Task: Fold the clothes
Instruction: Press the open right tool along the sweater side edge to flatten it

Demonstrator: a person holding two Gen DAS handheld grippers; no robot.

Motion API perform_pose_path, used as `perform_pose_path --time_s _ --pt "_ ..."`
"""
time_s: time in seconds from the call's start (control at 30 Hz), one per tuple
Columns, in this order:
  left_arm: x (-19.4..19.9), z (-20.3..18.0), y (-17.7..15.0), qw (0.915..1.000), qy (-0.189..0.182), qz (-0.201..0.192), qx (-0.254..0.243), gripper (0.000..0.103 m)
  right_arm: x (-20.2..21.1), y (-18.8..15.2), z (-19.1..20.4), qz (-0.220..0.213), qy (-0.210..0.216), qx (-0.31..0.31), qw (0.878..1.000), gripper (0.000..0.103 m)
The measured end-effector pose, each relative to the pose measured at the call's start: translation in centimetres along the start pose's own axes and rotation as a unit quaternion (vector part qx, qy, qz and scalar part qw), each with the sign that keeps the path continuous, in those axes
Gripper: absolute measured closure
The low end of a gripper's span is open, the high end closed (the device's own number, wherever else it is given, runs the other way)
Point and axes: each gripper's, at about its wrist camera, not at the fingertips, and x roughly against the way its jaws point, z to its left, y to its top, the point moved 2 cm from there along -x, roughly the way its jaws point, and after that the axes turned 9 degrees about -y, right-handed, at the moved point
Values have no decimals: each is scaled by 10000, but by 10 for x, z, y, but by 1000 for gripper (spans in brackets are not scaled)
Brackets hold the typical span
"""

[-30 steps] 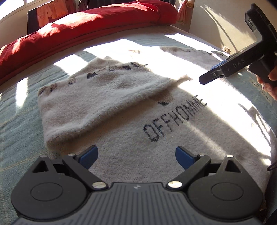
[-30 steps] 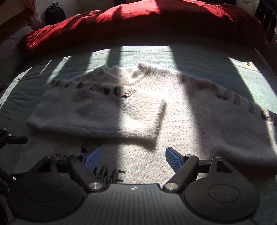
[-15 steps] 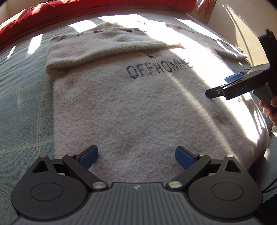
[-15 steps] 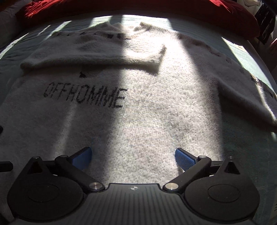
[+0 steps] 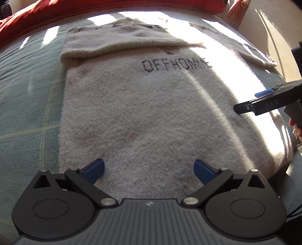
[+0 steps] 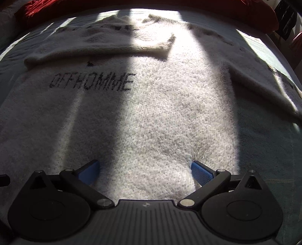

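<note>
A fuzzy cream sweater (image 5: 151,113) (image 6: 151,113) lettered OFFHOMME lies flat on the bed, chest up. One sleeve (image 5: 120,41) (image 6: 105,45) is folded across the chest; the other sleeve (image 6: 264,84) stretches out to the right. My left gripper (image 5: 149,169) is open low over the sweater's bottom hem, left of centre. My right gripper (image 6: 145,170) is open over the hem's right part, its right pad (image 6: 200,172) touching the fabric edge. In the left wrist view the right gripper (image 5: 264,102) shows from the side at the right edge.
The sweater rests on a pale green checked bedsheet (image 5: 28,113) (image 6: 264,150). A red duvet (image 5: 56,13) (image 6: 188,5) is bunched along the far side. A wall (image 5: 273,37) rises at the right. A hand (image 5: 296,128) holds the right gripper.
Both grippers have pulled back and dropped from the chest area toward the sweater's bottom hem. Both stayed open; the sweater has not moved.
</note>
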Motion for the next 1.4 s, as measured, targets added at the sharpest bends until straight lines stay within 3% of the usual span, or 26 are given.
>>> perform_pose_path --time_s 0.13,0.23,0.6,0.73,0.93,1.1,1.27,1.4 --pt "8 -13 -5 9970 -771 35 -56 2 6 -7 -5 107 83 -64 9999 0" --pt "1 -18 -11 9947 -1002 229 -68 2 7 -14 -8 137 155 -111 9997 0" --pt "23 -2 -20 9952 -923 200 251 2 7 -31 -16 179 379 -279 9987 0" --pt "21 -17 -9 9922 -1231 105 149 2 7 -31 -16 168 383 -294 9987 0" --pt "-5 -41 -7 9907 -1276 450 -168 2 7 -32 -17 136 418 -270 9987 0" --pt "-1 -26 -19 9905 -1277 514 76 2 7 -33 -17 116 420 -258 9987 0" --pt "19 -5 -12 9947 -971 303 152 2 7 -33 -16 114 408 -256 9988 0" --pt "26 15 12 9942 -991 -66 418 2 6 -32 -15 113 398 -254 9988 0"
